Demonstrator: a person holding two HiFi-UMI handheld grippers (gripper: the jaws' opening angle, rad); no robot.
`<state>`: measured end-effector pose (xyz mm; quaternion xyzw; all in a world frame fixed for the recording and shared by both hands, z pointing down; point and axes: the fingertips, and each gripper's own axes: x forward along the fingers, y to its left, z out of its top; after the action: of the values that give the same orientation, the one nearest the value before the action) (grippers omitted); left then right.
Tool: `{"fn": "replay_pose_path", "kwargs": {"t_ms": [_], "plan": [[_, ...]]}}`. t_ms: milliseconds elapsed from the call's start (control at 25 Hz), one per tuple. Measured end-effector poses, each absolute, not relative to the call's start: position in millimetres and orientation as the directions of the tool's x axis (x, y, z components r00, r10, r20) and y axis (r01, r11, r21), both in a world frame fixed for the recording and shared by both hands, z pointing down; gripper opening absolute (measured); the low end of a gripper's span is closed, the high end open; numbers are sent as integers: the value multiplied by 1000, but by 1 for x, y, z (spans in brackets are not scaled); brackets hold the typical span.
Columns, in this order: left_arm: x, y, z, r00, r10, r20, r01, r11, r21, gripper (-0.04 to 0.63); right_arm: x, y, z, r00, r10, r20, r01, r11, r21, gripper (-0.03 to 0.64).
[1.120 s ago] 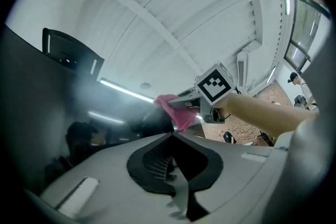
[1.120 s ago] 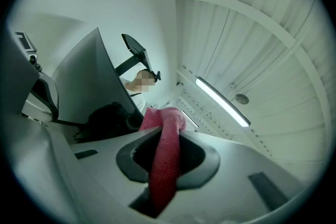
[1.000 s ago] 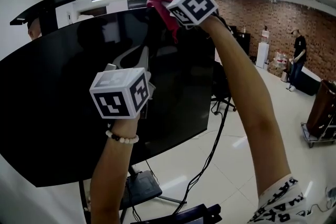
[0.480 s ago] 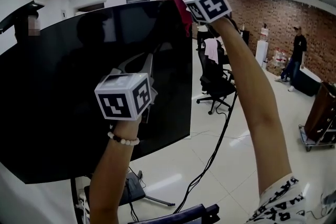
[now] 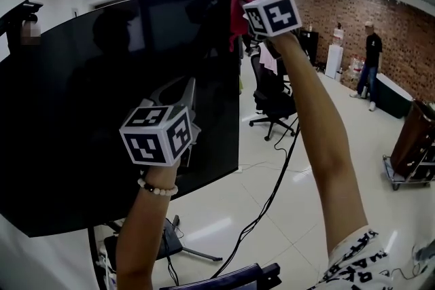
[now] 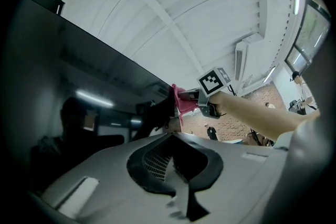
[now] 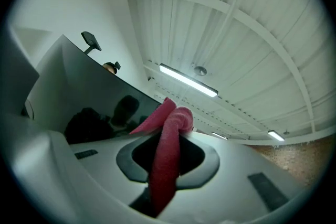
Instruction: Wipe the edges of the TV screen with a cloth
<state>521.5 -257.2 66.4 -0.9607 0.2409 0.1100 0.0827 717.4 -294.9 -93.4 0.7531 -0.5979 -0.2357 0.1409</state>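
The big black TV screen [image 5: 81,98] fills the left of the head view. My right gripper [image 5: 253,10] is raised to the screen's top right corner, shut on a red cloth [image 5: 237,9] that hangs over that corner. In the right gripper view the cloth [image 7: 168,160] runs up between the jaws, with the dark screen [image 7: 89,97] beyond. My left gripper [image 5: 180,88] is lower, its tips against the screen's glass, shut with nothing in it. The left gripper view looks up the screen [image 6: 63,86] to the cloth [image 6: 182,102] and the right gripper [image 6: 202,99].
Right of the TV stands a black office chair [image 5: 272,98], and a black cable [image 5: 272,187] trails over the glossy floor. The TV stand's base [image 5: 170,248] is below. A person [image 5: 370,58] stands by the brick wall, with a cart [image 5: 411,153] at far right.
My right gripper has carried the red cloth rightward along the top edge to the screen's right corner. The left gripper has stayed against the glass.
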Motion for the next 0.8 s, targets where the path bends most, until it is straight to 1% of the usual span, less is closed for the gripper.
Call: {"fn": "replay_pose_path", "kwargs": {"t_ms": [240, 440, 600, 800], "plan": [[518, -259, 100, 853, -474, -216, -498, -864, -71, -11, 714, -298, -43, 167, -975, -146, -844, -218, 490, 66], [523, -265, 123, 862, -465, -203, -485, -873, -59, -11, 716, -303, -21, 166, -972, -167, -868, -224, 443, 67], [520, -264, 159, 864, -476, -164, -489, -871, -49, -11, 714, -303, 21, 160, -974, -161, -886, -213, 411, 66], [532, -255, 202, 874, -471, -119, -475, -880, -9, -11, 718, -302, 82, 151, -982, -113, -910, -182, 372, 66]]}}
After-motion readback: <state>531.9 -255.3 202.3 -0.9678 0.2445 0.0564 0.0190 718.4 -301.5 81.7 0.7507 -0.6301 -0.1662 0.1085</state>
